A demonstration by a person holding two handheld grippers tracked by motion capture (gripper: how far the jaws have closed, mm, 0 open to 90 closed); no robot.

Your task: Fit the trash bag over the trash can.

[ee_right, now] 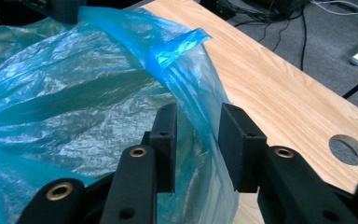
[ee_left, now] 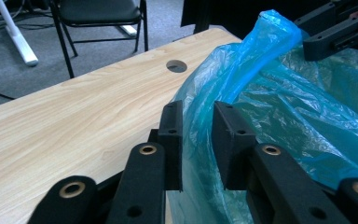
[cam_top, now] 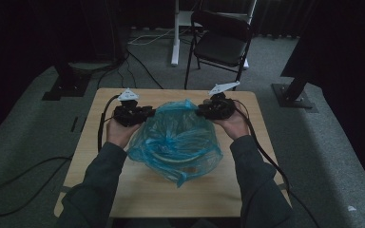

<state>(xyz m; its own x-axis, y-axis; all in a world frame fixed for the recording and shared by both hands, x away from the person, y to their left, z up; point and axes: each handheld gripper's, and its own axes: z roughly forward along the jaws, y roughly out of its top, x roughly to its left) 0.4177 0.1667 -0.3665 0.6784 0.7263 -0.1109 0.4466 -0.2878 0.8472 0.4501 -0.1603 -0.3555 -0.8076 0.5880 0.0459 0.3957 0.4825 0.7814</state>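
Blue crinkled plastic makes up the bag (cam_top: 176,142) that sits at the middle of the high view, resting on the pale wooden bench (cam_top: 138,194) between the person's two hands. Something pale and curved shows faintly through the film near the bag's lower middle, but what it is cannot be told. The left gripper (cam_top: 145,113) is held at the bag's upper left edge in the high view, and the right gripper (cam_top: 203,111) at its upper right edge, each carried by a hand whose grey sleeve rises from the bottom of the frame. In the left gripper view, the two black fingers (ee_left: 173,140) stand a little apart at the lower centre, with a raised fold of the bag's rim (ee_left: 200,109) running up between them; the gap stays visible on both sides of the film, so the fingers are parted around the rim and not pinching it. The right gripper view shows the same arrangement: its fingers (ee_right: 164,140) are spread at the lower centre, and the blue rim (ee_right: 198,107) passes through the gap without being clamped. A round hole (ee_left: 176,66) in the bench top appears in the upper middle of the left gripper view, and a similar one (ee_right: 347,149) at the right edge of the right gripper view. Beyond the bench, at the top centre of the high view, a black folding chair (cam_top: 221,40) stands on grey carpet, with cables lying on the floor to its left.
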